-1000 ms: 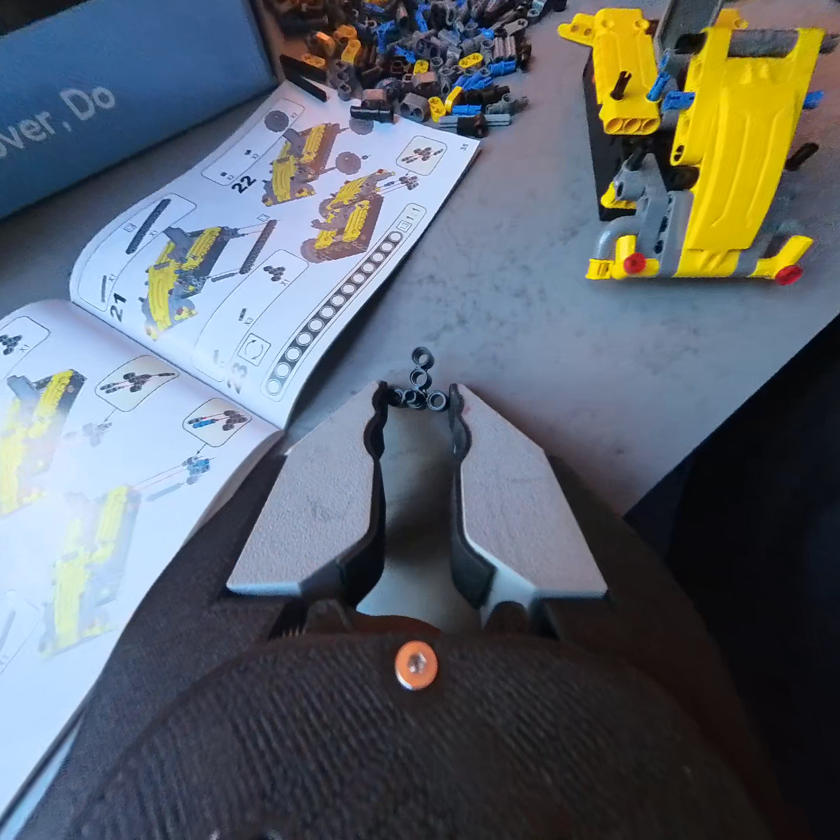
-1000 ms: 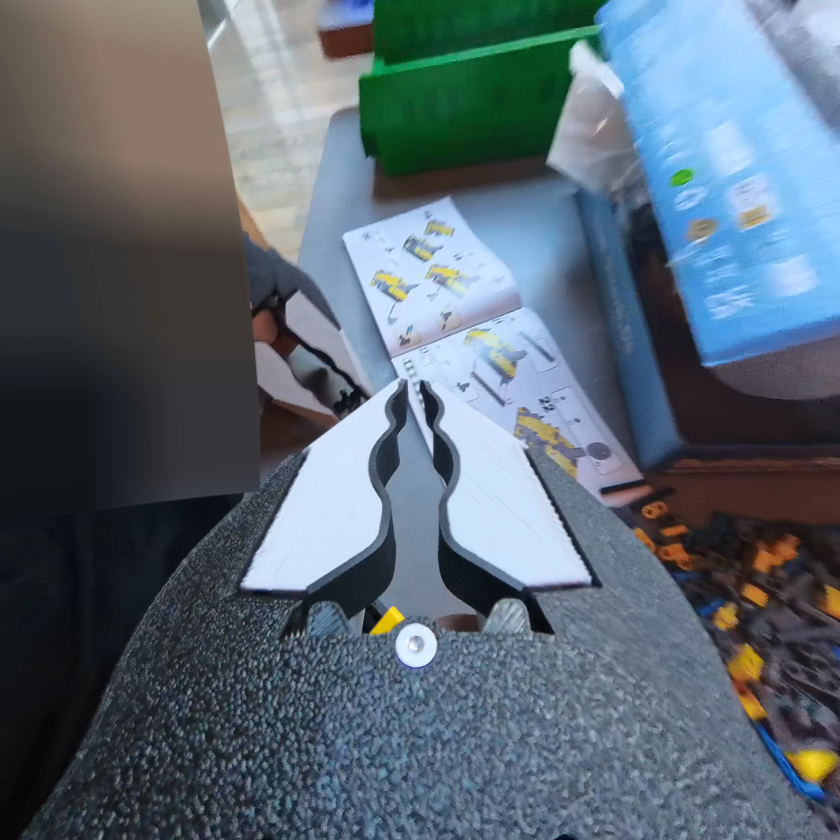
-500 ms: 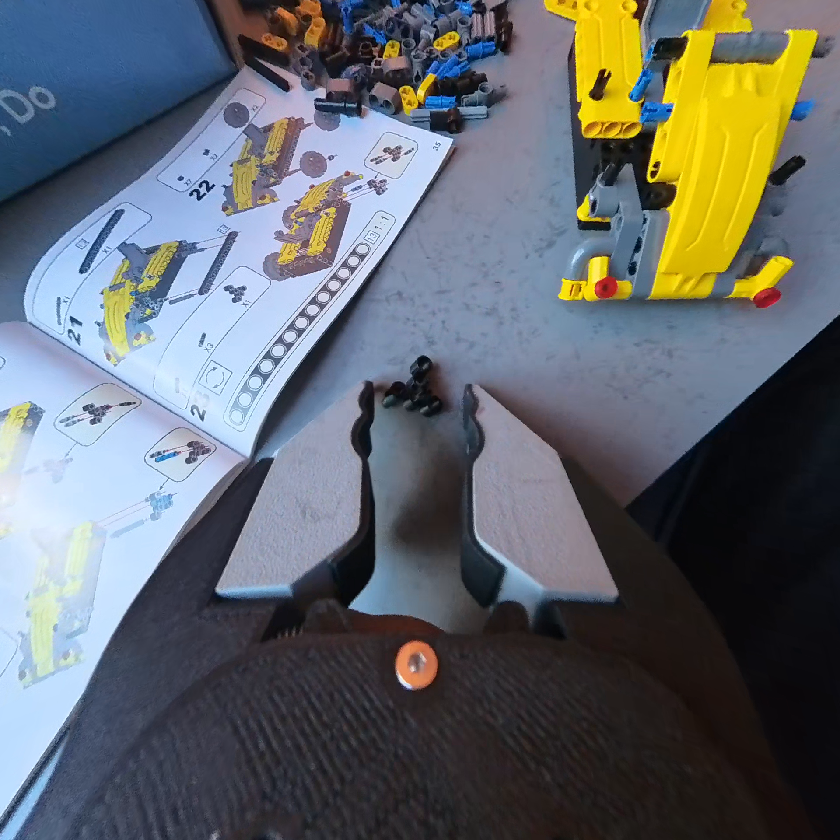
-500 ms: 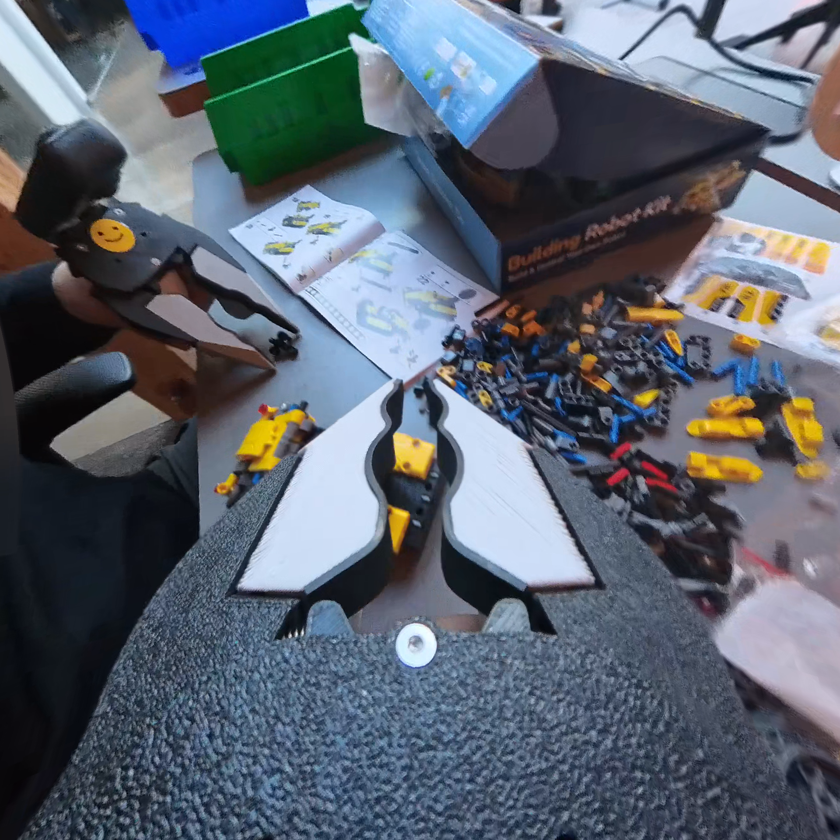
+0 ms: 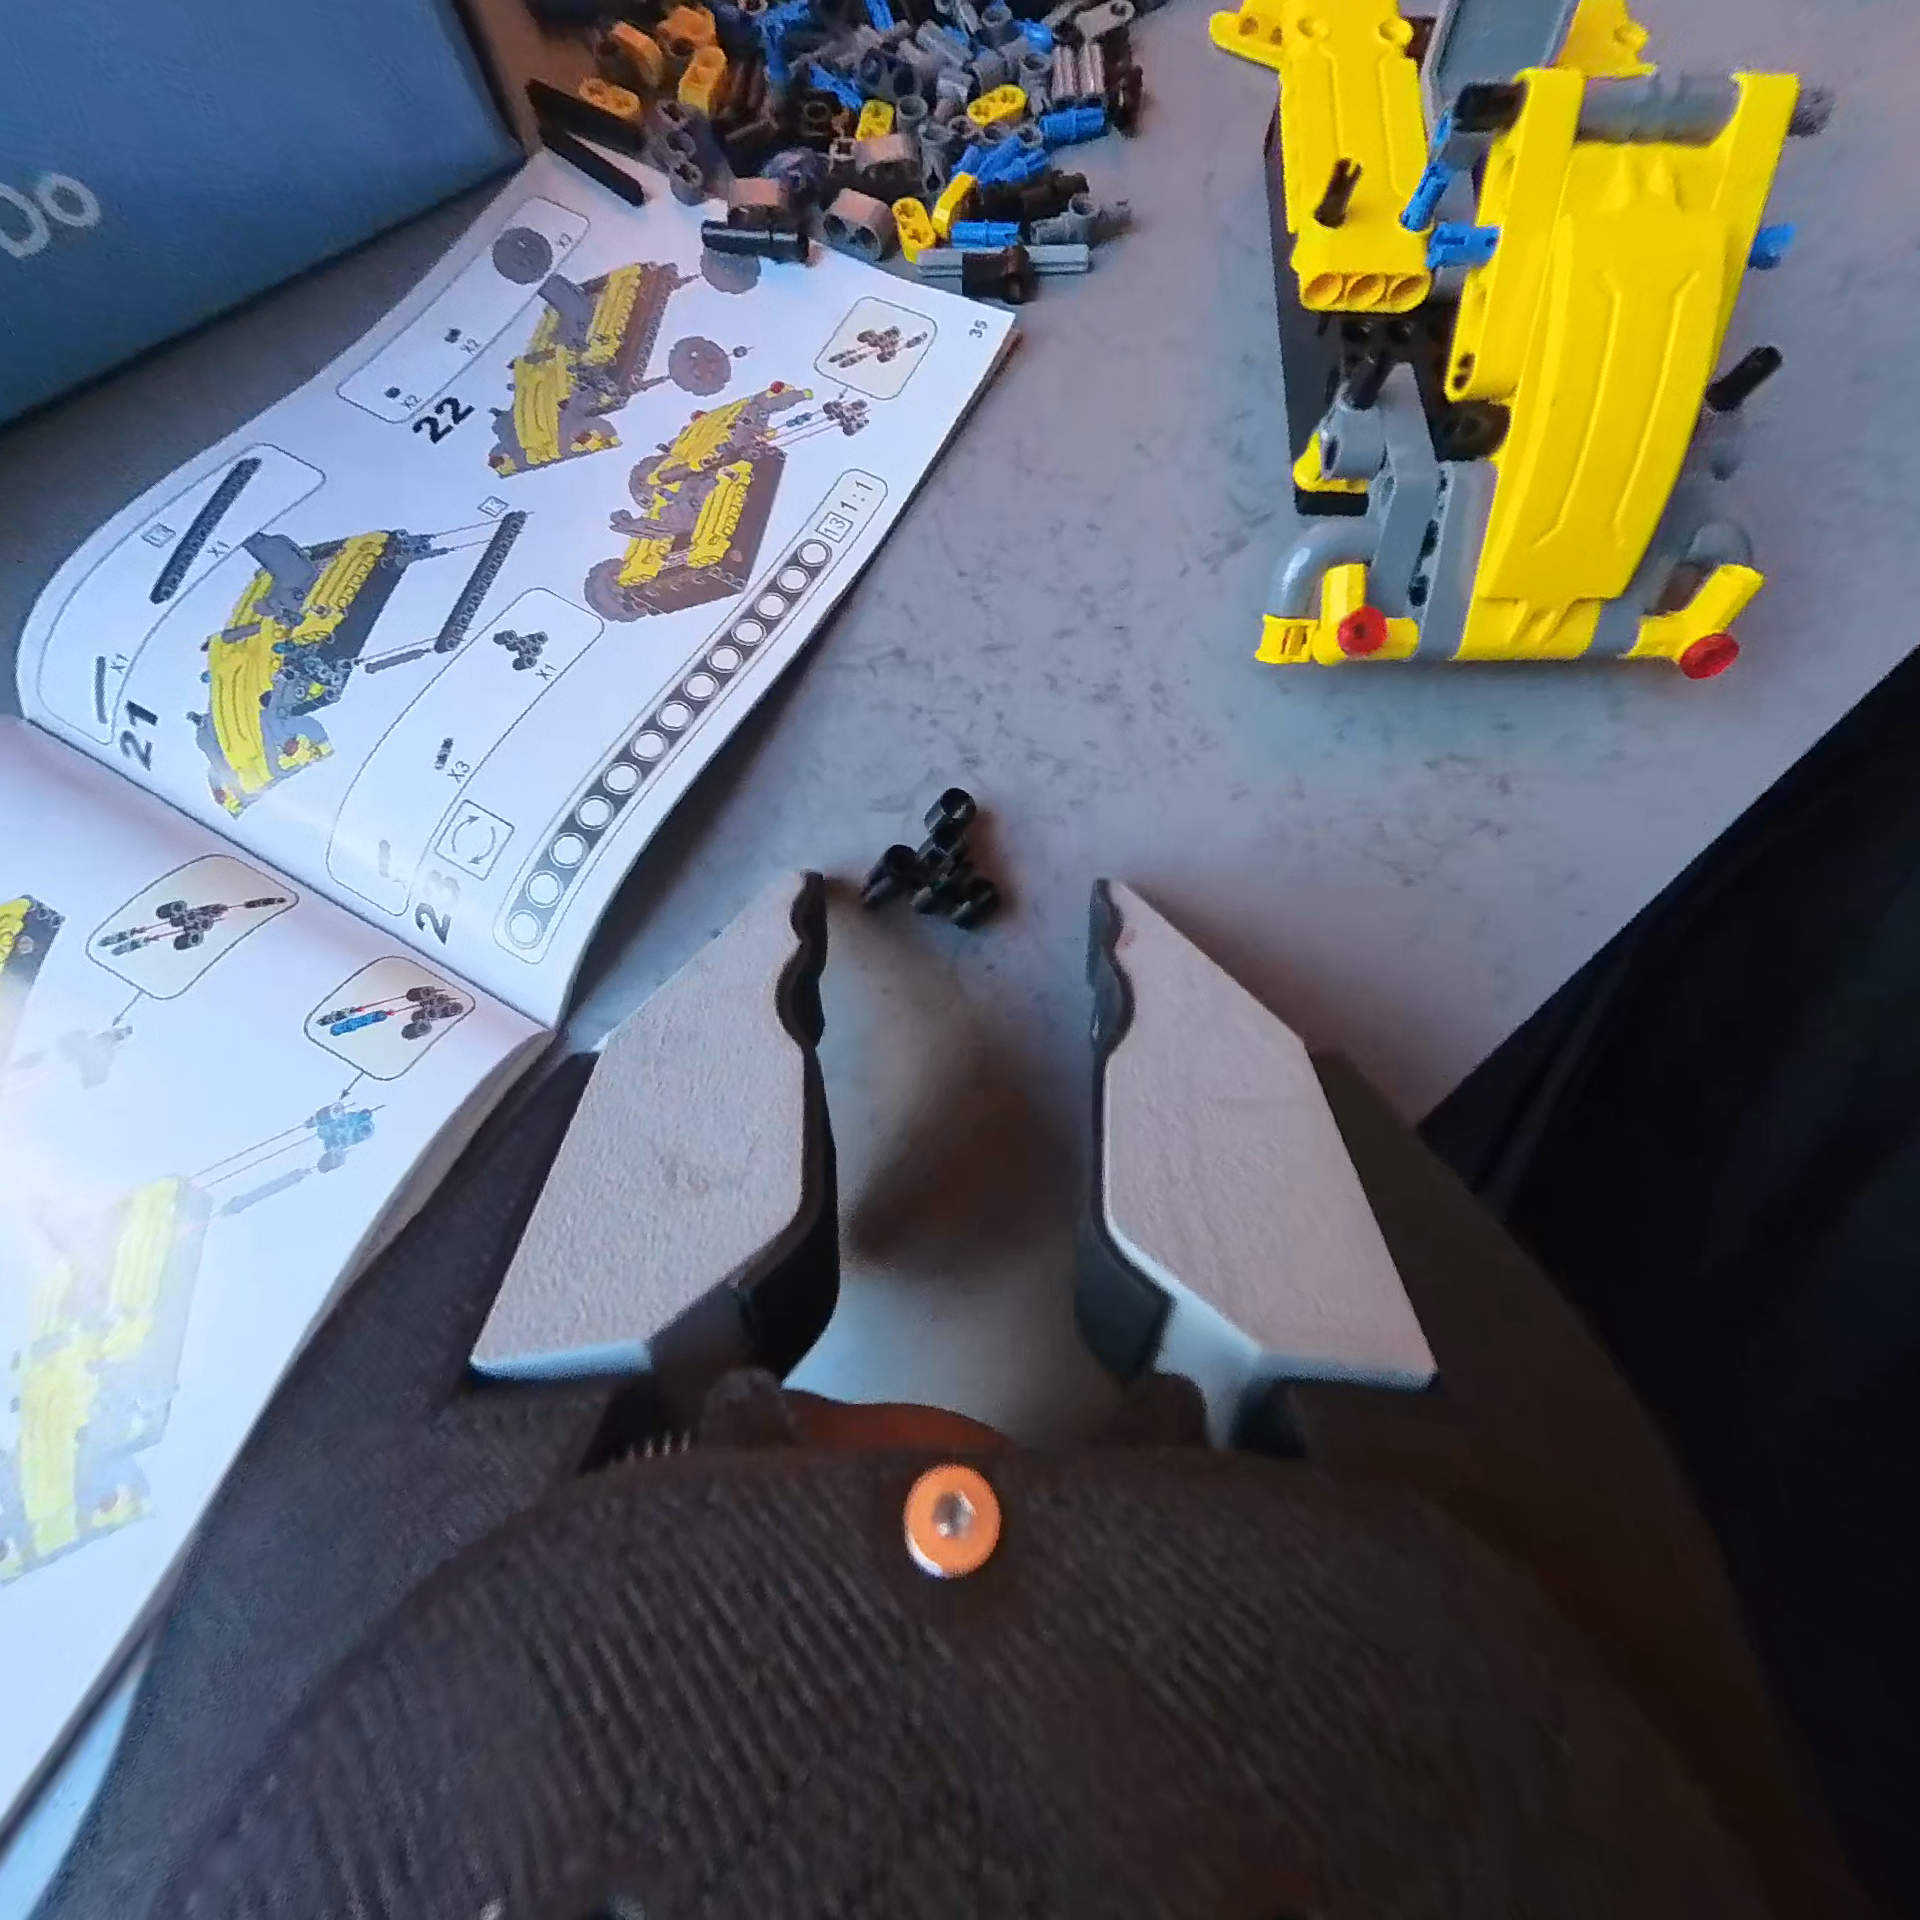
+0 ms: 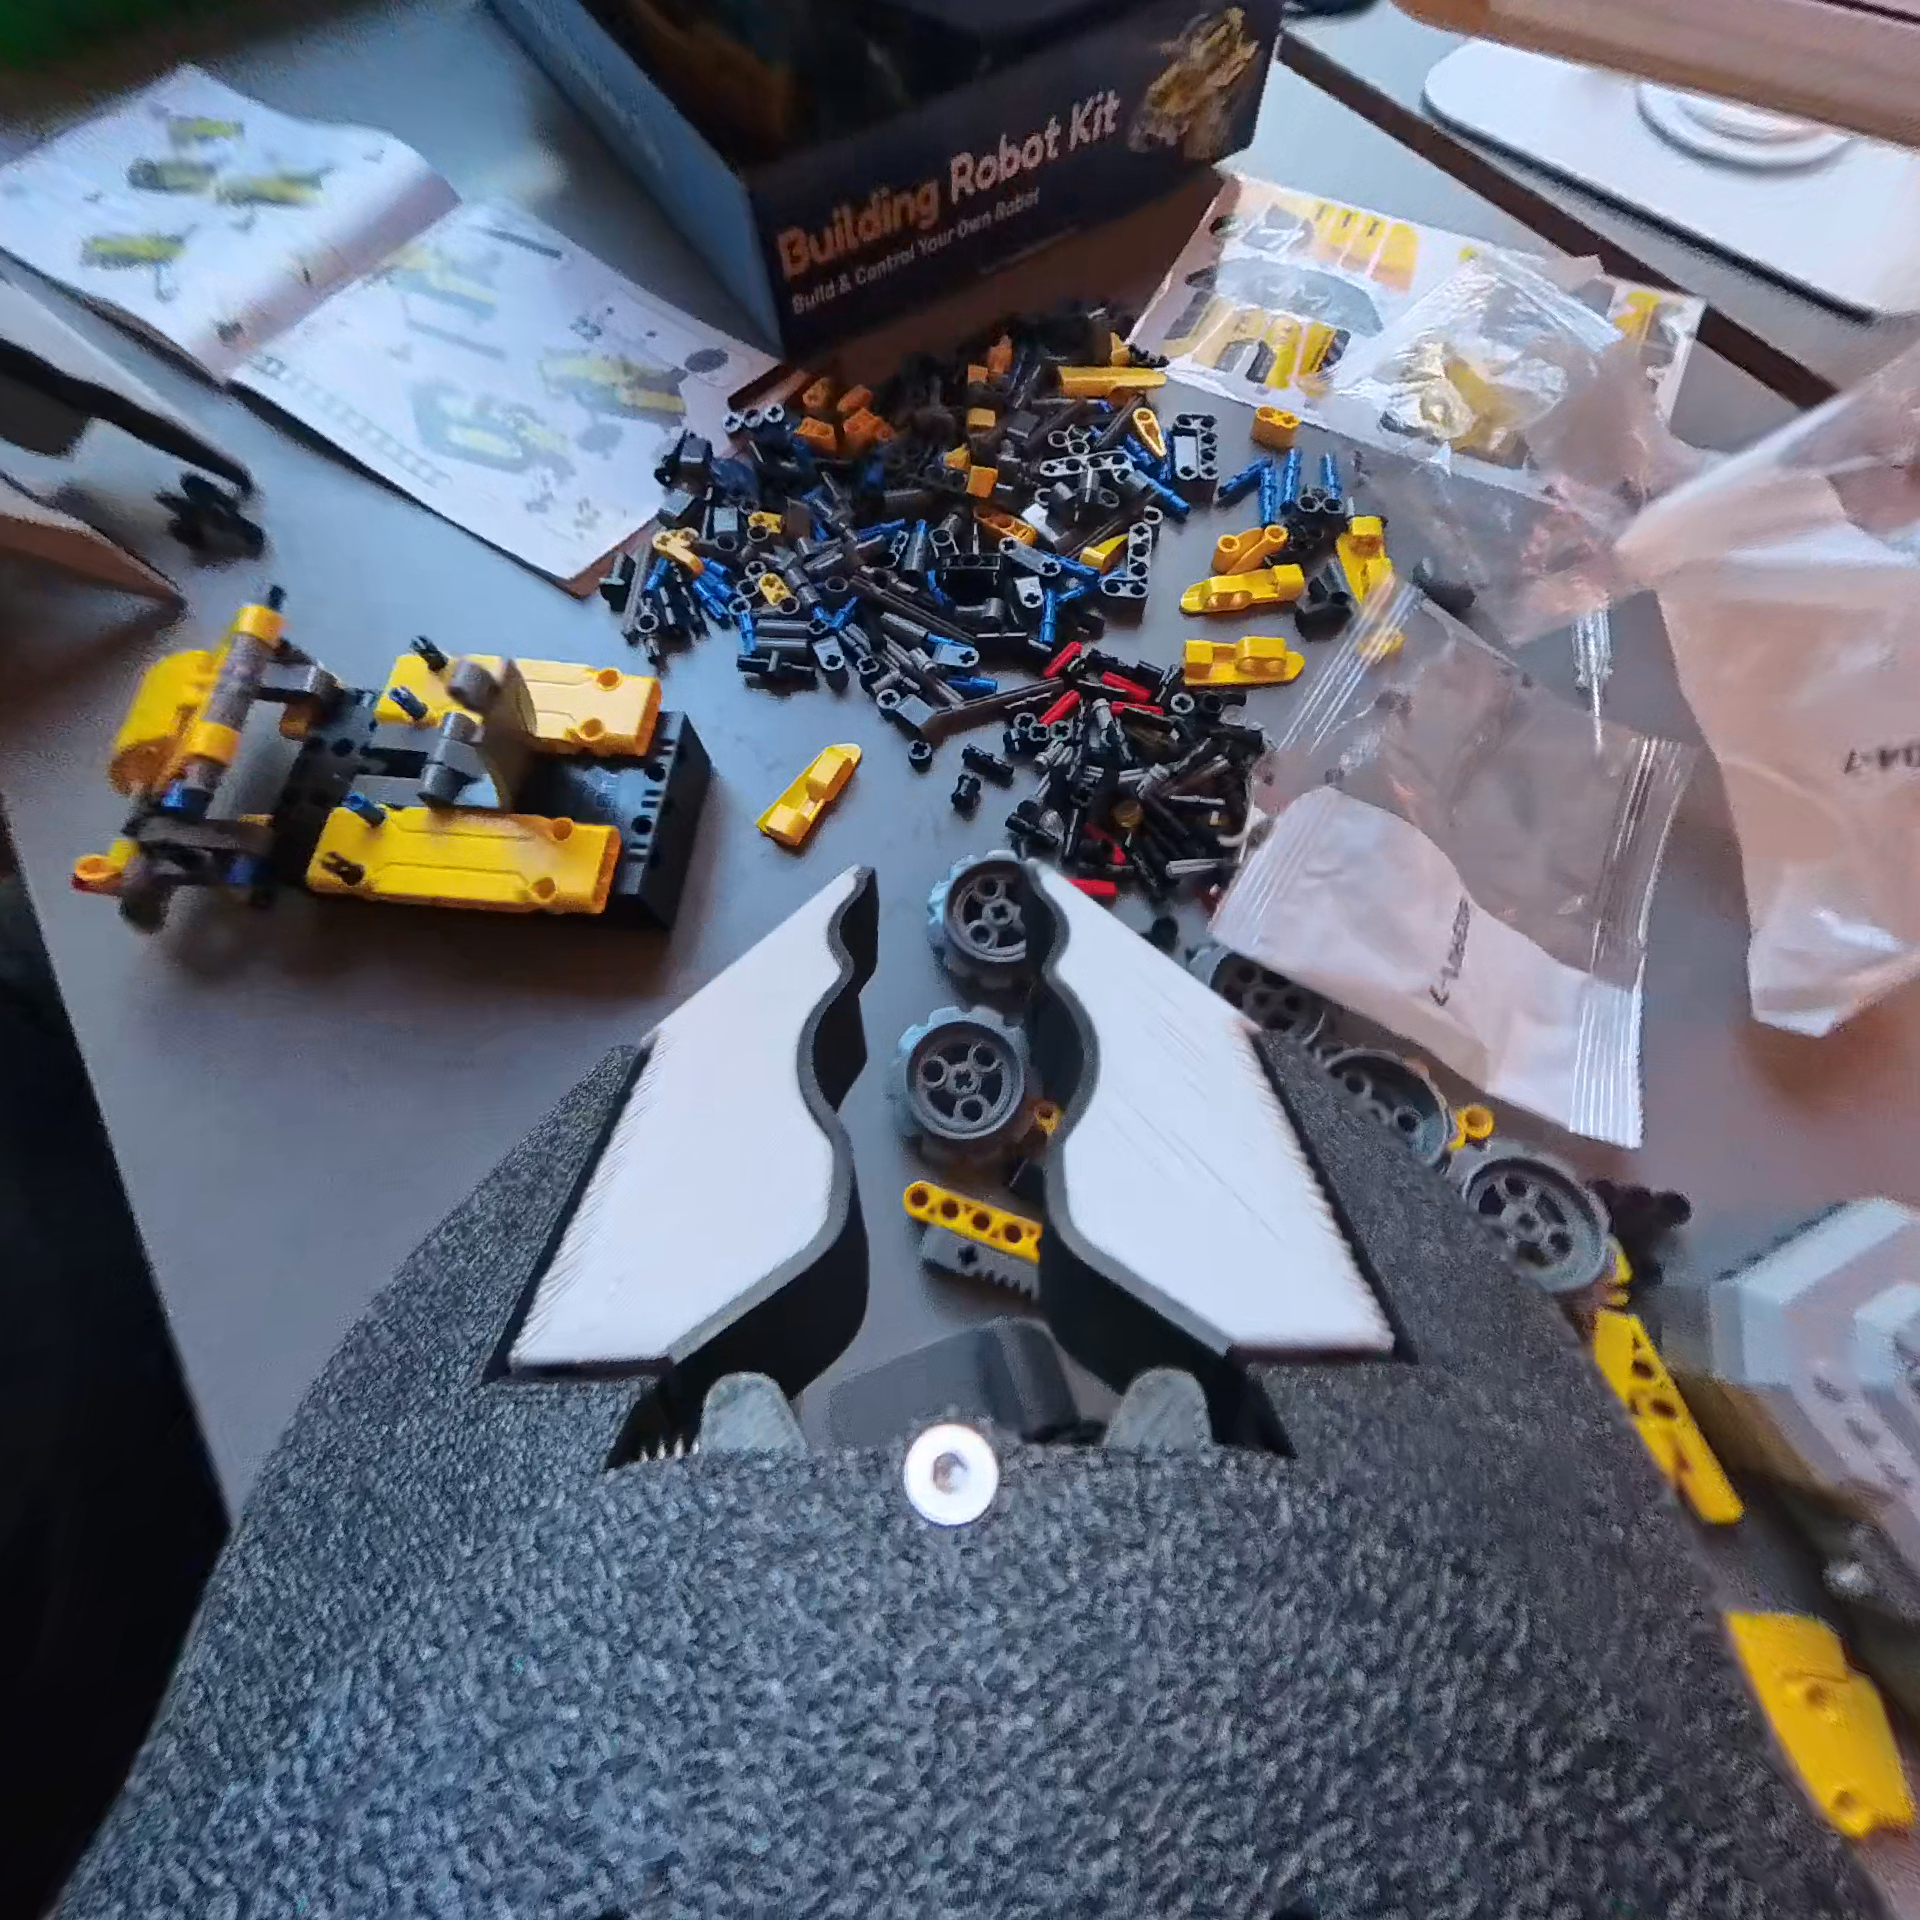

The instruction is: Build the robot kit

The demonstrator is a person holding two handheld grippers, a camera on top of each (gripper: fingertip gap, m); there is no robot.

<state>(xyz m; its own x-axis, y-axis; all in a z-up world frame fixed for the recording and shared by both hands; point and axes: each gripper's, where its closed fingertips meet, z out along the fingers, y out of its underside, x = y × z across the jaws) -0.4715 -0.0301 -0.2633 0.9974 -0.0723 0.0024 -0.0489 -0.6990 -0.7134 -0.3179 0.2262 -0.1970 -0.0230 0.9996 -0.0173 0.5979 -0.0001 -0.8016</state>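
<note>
My left gripper [image 5: 954, 902] is open just behind a small black connector piece [image 5: 935, 862] that lies free on the grey table [image 5: 1091, 748]. That piece also shows in the right wrist view [image 6: 213, 514], with the left gripper's fingers [image 6: 83, 416] beside it. My right gripper [image 6: 951, 899] is open and empty above two dark grey wheels [image 6: 987, 920] [image 6: 961, 1075]. A half-built yellow and black vehicle [image 5: 1527, 364] stands ahead to the right of the left gripper; it also shows in the right wrist view [image 6: 405, 779].
An open instruction booklet [image 5: 416, 623] lies left of the left gripper. A heap of small loose parts [image 6: 987, 623] lies mid-table, before a dark kit box [image 6: 935, 166]. Plastic bags [image 6: 1455, 883] and more wheels [image 6: 1538, 1226] lie at right. The table edge [image 5: 1558, 987] runs close on the right. One gripper's finger ends stand about 30 centimeters off the other's.
My left gripper has let go of the black connector piece, opened wide and drawn back a little. My right gripper has swung from the booklet side to over the wheels and opened a little.
</note>
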